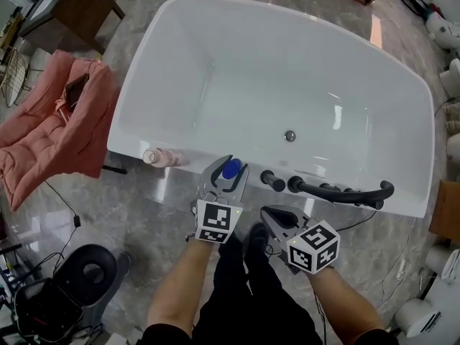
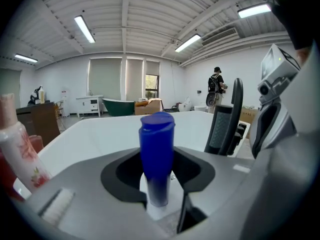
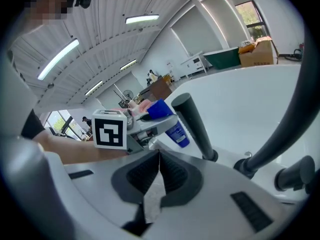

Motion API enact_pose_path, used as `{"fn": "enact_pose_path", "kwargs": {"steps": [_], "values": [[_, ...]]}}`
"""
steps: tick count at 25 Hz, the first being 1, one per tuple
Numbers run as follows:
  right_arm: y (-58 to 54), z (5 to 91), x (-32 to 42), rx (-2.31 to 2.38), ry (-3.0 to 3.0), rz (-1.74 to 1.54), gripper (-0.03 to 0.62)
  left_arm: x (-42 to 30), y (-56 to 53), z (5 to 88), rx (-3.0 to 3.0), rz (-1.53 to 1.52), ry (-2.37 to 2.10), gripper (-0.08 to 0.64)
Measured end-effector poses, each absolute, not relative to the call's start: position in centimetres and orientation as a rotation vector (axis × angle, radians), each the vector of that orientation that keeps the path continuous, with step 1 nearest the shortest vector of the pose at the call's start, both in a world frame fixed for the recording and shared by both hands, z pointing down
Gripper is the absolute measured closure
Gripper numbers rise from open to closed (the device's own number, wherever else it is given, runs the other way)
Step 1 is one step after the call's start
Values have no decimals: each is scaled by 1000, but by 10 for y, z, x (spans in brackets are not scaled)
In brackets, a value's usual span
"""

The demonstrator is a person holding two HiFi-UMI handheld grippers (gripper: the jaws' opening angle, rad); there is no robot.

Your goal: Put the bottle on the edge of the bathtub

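A blue bottle (image 1: 231, 169) with a blue cap stands upright between the jaws of my left gripper (image 1: 228, 162), over the near rim of the white bathtub (image 1: 183, 167). In the left gripper view the blue bottle (image 2: 156, 154) fills the notch between the jaws, which sit against both its sides. The left gripper (image 2: 159, 204) is shut on it. The right gripper view shows the same bottle (image 3: 176, 132) from the side, beside a black tap handle (image 3: 195, 126). My right gripper (image 1: 272, 214) hangs just below the rim, shut and empty (image 3: 159, 176).
A pale pink bottle (image 1: 159, 157) lies on the rim left of my left gripper. Black taps and a hand shower (image 1: 338, 190) take up the rim to the right. A pink cushioned chair (image 1: 50, 128) stands left of the tub. Cables and a black round unit (image 1: 90, 272) lie on the floor.
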State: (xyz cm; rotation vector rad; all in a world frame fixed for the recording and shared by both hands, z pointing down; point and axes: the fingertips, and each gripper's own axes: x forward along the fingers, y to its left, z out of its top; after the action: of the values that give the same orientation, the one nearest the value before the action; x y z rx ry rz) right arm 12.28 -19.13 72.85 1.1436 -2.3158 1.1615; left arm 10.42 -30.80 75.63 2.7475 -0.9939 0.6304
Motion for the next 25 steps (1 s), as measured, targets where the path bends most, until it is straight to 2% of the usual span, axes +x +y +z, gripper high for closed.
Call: {"fn": "enact_pose_path", "kwargs": {"steps": [8, 16, 25], "values": [[-185, 691, 127, 1183, -2365, 1154, 580, 101, -301, 736, 2722, 748, -989, 382], [-174, 635, 144, 1270, -2418, 1144, 581, 89, -282, 652, 2707, 735, -1022, 382], [-167, 569, 157, 1290, -2495, 1035, 580, 78, -259, 553, 2616, 499, -1030, 374]]}}
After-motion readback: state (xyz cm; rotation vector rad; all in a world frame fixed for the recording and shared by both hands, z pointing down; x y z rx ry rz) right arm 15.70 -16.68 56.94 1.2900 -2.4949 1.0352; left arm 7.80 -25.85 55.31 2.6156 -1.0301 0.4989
